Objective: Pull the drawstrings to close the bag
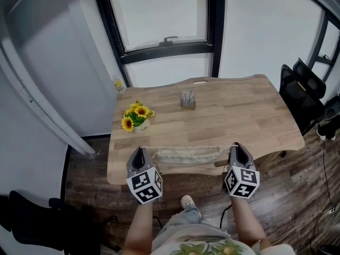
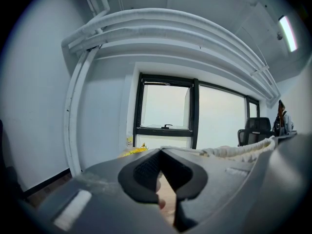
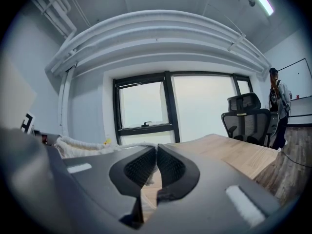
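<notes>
Left tool [image 1: 139,150] and right tool [image 1: 236,145] both clamp the drawstring [image 2: 234,150], bag [image 1: 188,155] stretched between them on the surface [image 1: 239,116].

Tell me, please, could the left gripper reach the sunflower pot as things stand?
Probably yes: only bare table lies between the left gripper and the sunflower pot, though its shut jaws sit at one end of the bag.

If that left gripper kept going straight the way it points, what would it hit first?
Probably the pot of sunflowers standing on the table ahead of the left gripper, though it might pass just beside it.
</notes>
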A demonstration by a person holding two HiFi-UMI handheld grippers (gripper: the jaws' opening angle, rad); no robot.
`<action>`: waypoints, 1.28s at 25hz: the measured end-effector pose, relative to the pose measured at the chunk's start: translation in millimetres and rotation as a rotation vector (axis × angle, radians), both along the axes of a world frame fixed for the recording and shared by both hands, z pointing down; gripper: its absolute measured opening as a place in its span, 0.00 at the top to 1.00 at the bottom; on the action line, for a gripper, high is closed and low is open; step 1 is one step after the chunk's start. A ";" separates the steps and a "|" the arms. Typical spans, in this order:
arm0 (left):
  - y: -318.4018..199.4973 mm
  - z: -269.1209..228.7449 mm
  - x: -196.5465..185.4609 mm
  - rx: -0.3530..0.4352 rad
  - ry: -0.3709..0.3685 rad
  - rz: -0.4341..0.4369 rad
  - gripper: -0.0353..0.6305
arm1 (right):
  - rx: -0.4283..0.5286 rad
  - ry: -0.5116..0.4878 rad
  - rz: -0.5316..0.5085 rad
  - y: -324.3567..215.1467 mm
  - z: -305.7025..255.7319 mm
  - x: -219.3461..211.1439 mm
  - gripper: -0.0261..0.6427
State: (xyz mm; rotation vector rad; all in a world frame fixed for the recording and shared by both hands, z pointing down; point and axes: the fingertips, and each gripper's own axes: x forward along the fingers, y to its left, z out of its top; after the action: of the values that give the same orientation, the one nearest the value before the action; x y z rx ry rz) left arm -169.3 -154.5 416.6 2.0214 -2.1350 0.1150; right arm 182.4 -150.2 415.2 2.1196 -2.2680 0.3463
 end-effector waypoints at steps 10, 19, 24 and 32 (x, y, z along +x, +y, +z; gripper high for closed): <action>1.4 5.0 -9.6 -0.011 0.011 -0.018 0.94 | -0.005 0.000 0.024 1.0 2.7 5.1 0.95; 1.6 8.4 -17.8 -0.015 0.005 -0.026 0.94 | -0.006 0.006 0.031 2.0 5.0 4.2 0.95; 1.9 10.9 -21.3 -0.021 0.003 -0.030 0.94 | -0.016 -0.001 0.042 1.2 7.9 6.3 0.95; -0.8 14.5 -23.1 -0.034 0.003 -0.027 0.94 | -0.022 -0.008 0.058 0.0 8.2 11.1 0.95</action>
State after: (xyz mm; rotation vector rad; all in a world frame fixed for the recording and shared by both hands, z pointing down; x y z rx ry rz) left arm -192.4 -155.3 431.0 1.9724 -2.1427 0.1435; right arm 193.5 -150.2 423.5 2.1802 -2.1997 0.3801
